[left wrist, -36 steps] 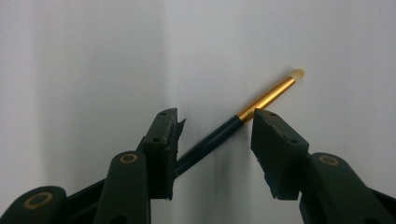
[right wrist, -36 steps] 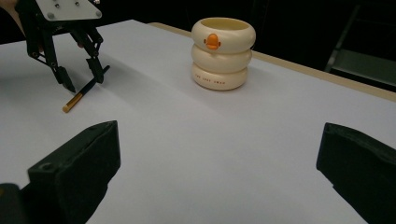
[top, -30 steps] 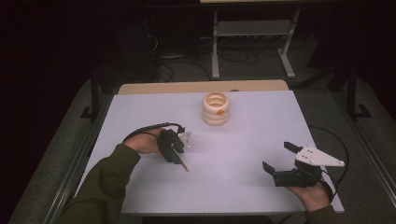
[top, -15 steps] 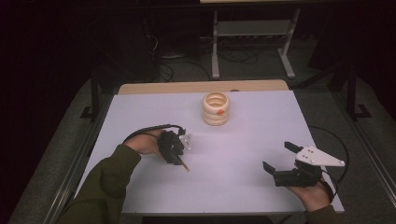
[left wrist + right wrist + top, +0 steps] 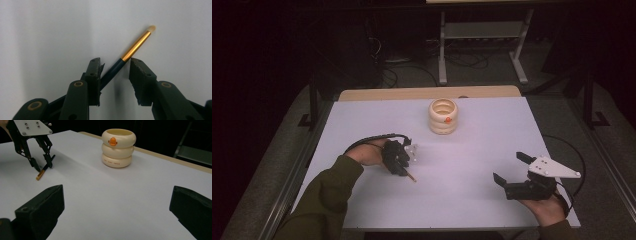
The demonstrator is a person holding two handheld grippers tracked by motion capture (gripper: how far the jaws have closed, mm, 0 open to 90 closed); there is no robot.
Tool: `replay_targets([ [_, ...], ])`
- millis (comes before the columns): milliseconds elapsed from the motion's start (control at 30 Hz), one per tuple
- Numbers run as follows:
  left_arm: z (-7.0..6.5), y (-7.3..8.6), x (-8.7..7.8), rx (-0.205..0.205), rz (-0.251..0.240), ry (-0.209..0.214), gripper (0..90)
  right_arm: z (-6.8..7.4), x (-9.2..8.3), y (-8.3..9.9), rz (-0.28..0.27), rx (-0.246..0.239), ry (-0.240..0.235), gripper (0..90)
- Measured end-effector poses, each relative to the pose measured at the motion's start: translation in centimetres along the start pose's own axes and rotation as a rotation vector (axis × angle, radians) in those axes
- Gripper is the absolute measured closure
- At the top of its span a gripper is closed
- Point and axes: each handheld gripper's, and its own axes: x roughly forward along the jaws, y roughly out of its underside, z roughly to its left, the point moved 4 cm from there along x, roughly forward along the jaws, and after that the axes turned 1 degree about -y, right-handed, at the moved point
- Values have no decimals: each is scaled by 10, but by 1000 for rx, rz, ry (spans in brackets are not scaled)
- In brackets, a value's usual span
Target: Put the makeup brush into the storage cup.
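The left gripper points down at the white table, its jaws just closing around a dark blue pencil with a gold metal band and pale eraser tip; one pad touches it, the other stands apart, so it is not yet clamped. The pencil lies flat, well apart from the cream ringed cup with an orange duck mark. The right gripper rests near the table's near right corner, jaws wide open and empty.

A dim lab: a white worktable on bare floor, metal stand and cables behind.
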Motion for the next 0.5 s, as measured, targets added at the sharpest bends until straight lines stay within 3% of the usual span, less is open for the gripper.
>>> replay_targets([
  [500, -2, -1, 0, 0, 5, 12, 744, -1, 0, 0, 1, -2, 1, 0],
])
